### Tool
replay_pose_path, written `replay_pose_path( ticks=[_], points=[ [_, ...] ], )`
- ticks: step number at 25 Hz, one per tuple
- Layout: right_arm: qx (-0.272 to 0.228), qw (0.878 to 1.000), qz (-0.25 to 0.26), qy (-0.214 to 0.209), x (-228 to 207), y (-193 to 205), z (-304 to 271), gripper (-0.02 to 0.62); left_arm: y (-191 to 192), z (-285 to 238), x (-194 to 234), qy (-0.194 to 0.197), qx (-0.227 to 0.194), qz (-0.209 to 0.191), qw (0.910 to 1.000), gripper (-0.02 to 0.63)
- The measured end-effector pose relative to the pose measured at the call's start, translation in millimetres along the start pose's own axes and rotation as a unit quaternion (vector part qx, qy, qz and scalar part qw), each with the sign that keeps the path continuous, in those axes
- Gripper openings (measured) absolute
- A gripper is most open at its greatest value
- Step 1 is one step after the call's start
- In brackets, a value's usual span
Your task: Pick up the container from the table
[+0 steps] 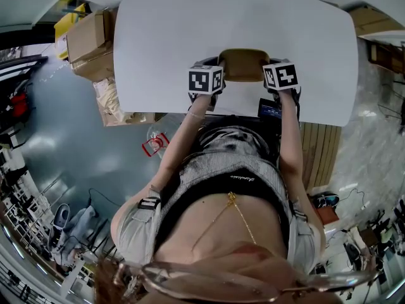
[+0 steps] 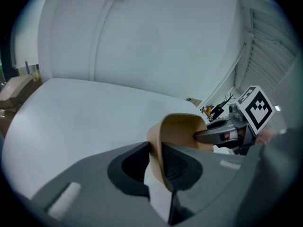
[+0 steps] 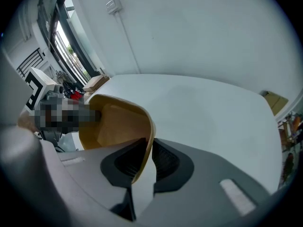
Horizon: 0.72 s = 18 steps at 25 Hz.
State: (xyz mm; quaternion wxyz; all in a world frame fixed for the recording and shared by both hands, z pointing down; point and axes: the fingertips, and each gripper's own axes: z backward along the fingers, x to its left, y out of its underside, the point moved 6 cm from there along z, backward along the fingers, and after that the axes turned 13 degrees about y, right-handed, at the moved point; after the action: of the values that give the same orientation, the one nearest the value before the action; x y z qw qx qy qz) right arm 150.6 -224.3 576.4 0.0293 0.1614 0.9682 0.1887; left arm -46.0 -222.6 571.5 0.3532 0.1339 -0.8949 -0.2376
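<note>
A tan, shallow, rounded-rectangular container [image 1: 243,64] sits between the two grippers near the front edge of the white table [image 1: 164,43]. My left gripper [image 1: 209,81] is shut on the container's left rim [image 2: 156,148], one jaw inside and one outside the wall. On the opposite side, the right gripper [image 1: 278,76] is shut on the right rim [image 3: 147,148] in the same way. The container's inside [image 3: 118,126] looks empty. From the left gripper view the right gripper [image 2: 222,134] shows across the container. Whether the container rests on the table or hangs just above it I cannot tell.
Cardboard boxes [image 1: 88,43] stand on the floor left of the table. A slatted wooden panel [image 1: 319,154] is at the right front. A white wall with a cable duct [image 2: 102,27] rises behind the table. The person's torso fills the lower head view.
</note>
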Motion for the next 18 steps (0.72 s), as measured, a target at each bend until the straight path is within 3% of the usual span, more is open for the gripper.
replay_pose_path(
  ticks=[18],
  points=[
    [-0.045, 0.999, -0.015, 0.004, 4, -11, 61, 0.069, -27, 50, -43, -0.001, -0.049, -0.041, 0.9979, 0.05]
  ],
)
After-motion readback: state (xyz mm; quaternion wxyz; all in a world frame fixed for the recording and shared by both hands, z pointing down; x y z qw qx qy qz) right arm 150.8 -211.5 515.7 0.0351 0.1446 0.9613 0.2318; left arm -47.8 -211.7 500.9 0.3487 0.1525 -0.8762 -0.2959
